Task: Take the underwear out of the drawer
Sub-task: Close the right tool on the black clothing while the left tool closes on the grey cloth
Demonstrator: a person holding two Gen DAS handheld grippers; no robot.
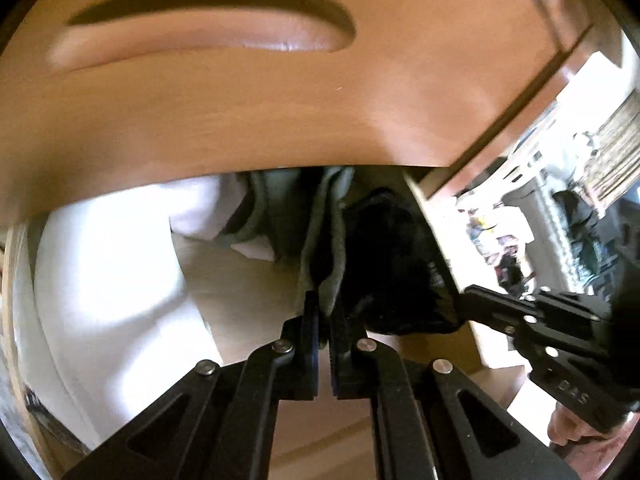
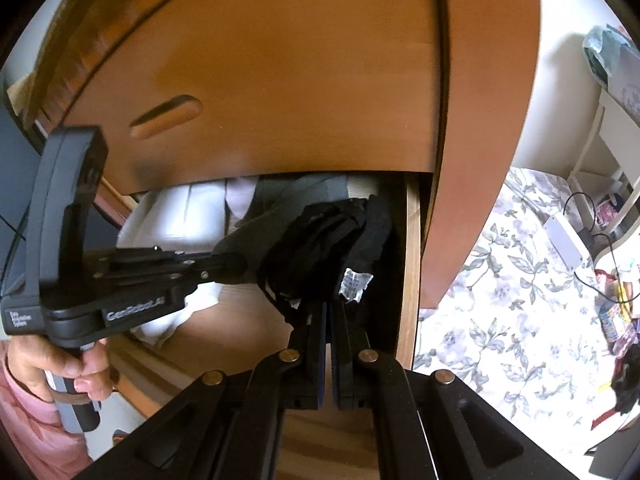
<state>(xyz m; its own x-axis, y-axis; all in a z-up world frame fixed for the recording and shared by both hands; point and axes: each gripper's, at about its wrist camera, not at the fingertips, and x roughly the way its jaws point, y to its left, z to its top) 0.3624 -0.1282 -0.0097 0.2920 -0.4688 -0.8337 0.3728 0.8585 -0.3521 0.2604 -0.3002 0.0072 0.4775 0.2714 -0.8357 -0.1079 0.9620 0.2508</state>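
Note:
The wooden drawer stands open below a shut one. Right at its edge, my left gripper is shut on a grey-green piece of underwear that trails back into the drawer. In the right wrist view this gripper reaches in from the left with the grey underwear. My right gripper is shut on a bunched black piece of underwear with a white label, lying against the drawer's right wall. The left wrist view has the black underwear with the right gripper at its right edge.
Folded white clothes fill the drawer's left side. The shut drawer front above, with a recessed handle, overhangs the opening. A floral bedspread lies to the right. A person's hand holds the left gripper's handle.

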